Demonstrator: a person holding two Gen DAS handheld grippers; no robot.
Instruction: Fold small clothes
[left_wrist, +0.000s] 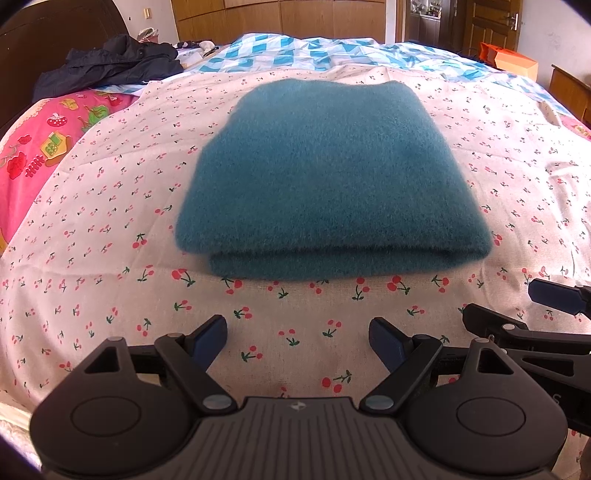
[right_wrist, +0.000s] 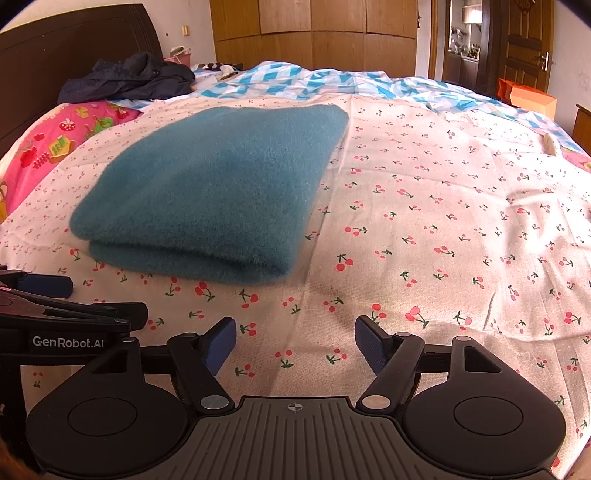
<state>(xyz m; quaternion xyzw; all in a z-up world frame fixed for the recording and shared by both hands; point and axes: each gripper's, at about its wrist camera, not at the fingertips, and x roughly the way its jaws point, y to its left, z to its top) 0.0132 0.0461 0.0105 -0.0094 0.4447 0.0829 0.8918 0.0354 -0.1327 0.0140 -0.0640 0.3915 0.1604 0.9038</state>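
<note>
A fuzzy teal garment (left_wrist: 328, 177) lies folded into a thick rectangle on the cherry-print sheet (left_wrist: 110, 229), its folded edge toward me. My left gripper (left_wrist: 297, 341) hovers open just short of that edge, nothing between its blue pads. In the right wrist view the same garment (right_wrist: 218, 184) sits up and to the left, and my right gripper (right_wrist: 295, 345) stands open over bare sheet (right_wrist: 443, 221), holding nothing. Each gripper shows at the side of the other's view: the right one (left_wrist: 517, 314) at the far right, the left one (right_wrist: 48, 295) at the far left.
A dark jacket (left_wrist: 110, 62) lies bunched at the back left by the headboard. A pink patterned quilt (left_wrist: 44, 147) lies on the left, a blue-and-white checked cover (left_wrist: 332, 51) across the back. An orange box (right_wrist: 528, 96) stands beyond the bed's right side.
</note>
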